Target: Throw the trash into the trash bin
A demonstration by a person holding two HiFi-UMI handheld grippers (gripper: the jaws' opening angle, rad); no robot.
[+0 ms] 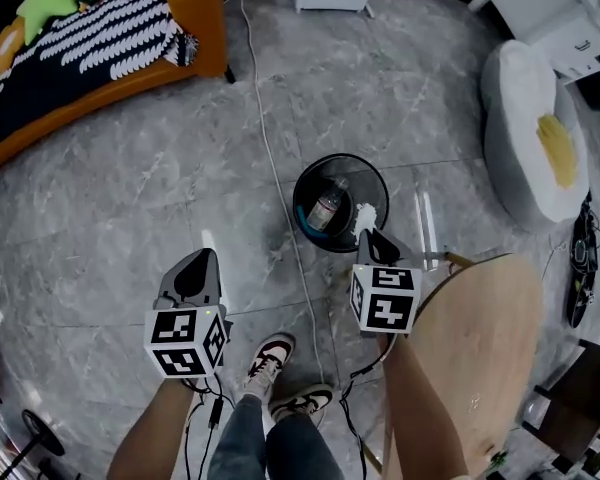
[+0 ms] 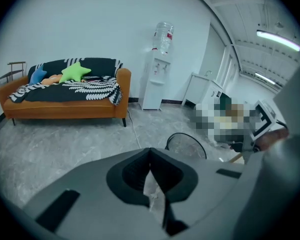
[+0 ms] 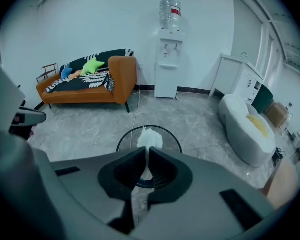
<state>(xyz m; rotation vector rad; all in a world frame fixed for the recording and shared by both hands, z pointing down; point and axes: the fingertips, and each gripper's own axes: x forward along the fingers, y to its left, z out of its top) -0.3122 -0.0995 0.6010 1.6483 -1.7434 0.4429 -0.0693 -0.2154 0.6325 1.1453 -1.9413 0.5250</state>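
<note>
Fingers [image 3: 121, 176] of the right gripper [image 3: 146, 151] are pressed together on a crumpled white tissue [image 3: 150, 138], which sticks out past the tips. The grip is tight because the tissue is light and loose and could slip free before it is over the target. In the head view this gripper tilts steeply down, with the tissue at the near rim of the black mesh trash bin [image 1: 308, 172]. Its own view sets the tissue against the bin's open mouth. That angle makes sense: from there the tissue should fall straight inside. A bottle [image 1: 326, 208] already lies in the bin, low against the far-left wall, so the middle is free.

On the left gripper [image 2: 150, 151] the fingers [image 2: 132, 176] are also closed, pinching a thin, pale scrap [image 2: 152, 194] that hangs back between them. It looks like paper or film, though I cannot tell which. This gripper is over bare grey floor [image 1: 130, 198], well short of the bin's left edge and on the near side of a white cable [image 1: 275, 168] that runs across the floor past the bin. It appears to be waiting its turn, since the bin's mouth is narrow and the right gripper is the one lined up.

The drop itself is not yet done; both pieces are held, none released.
</note>
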